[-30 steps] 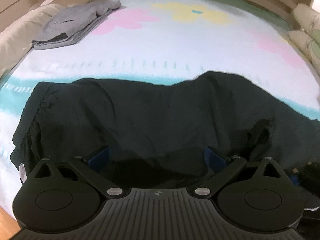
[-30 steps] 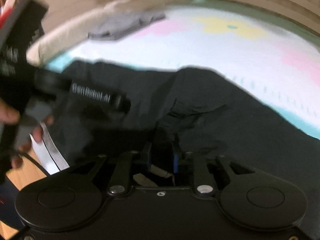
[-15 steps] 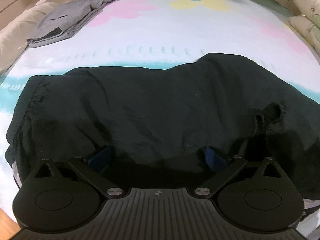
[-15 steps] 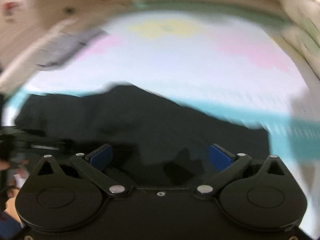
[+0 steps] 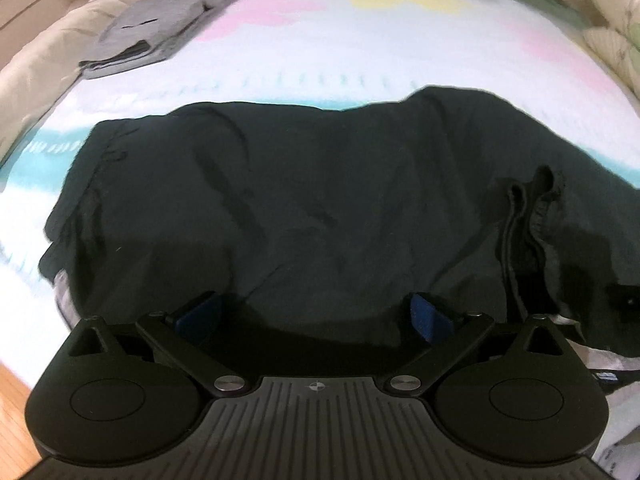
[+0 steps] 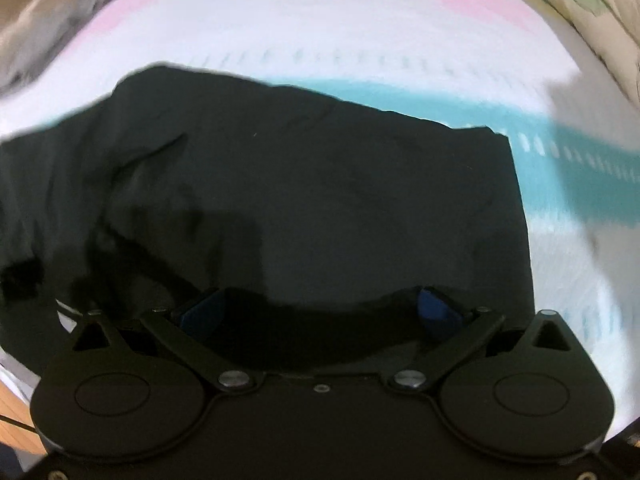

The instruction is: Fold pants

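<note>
Black pants (image 5: 312, 204) lie spread across a pastel bed cover, folded lengthwise, with the waistband bunched at the left and a ribbed cuff (image 5: 528, 216) curled up at the right. My left gripper (image 5: 316, 314) hovers open over their near edge, blue pads wide apart, nothing between them. In the right wrist view the pants (image 6: 320, 200) end in a straight edge at the right. My right gripper (image 6: 316, 312) is open above the near hem, its blue pads apart and not pressing on the cloth.
A folded grey garment (image 5: 160, 40) lies at the far left of the bed cover (image 5: 360, 52). Pillows (image 6: 584, 4) line the right edge. A wooden floor strip (image 5: 12, 392) shows at the near left, below the mattress edge.
My right gripper went from nearly shut on the dark cloth to wide open and swung right toward the pants' straight end. The left gripper shifted slightly over the pants, still open.
</note>
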A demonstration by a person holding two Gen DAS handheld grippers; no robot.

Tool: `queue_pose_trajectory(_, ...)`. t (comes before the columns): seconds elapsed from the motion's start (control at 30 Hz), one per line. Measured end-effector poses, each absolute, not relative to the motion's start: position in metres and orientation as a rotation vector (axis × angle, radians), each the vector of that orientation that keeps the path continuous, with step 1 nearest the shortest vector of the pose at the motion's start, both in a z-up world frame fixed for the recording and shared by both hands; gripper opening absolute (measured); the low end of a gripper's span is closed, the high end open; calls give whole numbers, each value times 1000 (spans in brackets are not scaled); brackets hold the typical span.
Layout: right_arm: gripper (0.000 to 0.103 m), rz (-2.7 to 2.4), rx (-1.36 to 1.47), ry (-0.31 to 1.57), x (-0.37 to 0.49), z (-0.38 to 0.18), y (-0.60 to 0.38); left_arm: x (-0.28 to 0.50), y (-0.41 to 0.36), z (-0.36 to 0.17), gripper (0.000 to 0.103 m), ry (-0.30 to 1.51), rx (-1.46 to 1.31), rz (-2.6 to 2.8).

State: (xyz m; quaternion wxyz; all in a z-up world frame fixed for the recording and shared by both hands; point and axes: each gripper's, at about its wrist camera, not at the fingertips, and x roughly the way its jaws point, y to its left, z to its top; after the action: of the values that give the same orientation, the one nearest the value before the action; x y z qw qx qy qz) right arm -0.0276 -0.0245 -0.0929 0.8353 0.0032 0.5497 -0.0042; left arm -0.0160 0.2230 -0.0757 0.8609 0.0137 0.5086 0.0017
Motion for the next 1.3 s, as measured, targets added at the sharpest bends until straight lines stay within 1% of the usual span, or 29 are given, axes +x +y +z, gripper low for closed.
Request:
queue_pose_trajectory(0.2,103,2,41,1162,-25,-96,-28,-41,258,-47,100,900,-120,81)
queue_pose_trajectory(0.37,103,-10,33,1143,-29,-96,-25,-50,302,-33,100,818,-215,209)
queue_pose_trajectory(0.43,103,-10,34,1144,-29,-96,-24,-52,322,-34,100,807,-267,265)
queue_pose_trajectory(0.63,103,-8,37,1143,-28,-95,-26,-51,368,-60,100,886,-453,303)
queue_pose_trajectory(0.83,103,-22,38,1130,-34,-97,-25,-41,376,-76,101,908,-518,270)
queue_pose_trajectory(1.07,103,-21,36,1098,-43,-96,-22,-20,364,-79,101,845,-437,245)
queue_pose_trajectory(1.3,103,-23,36,1092,-45,-96,-20,-14,365,-83,100,792,-483,220)
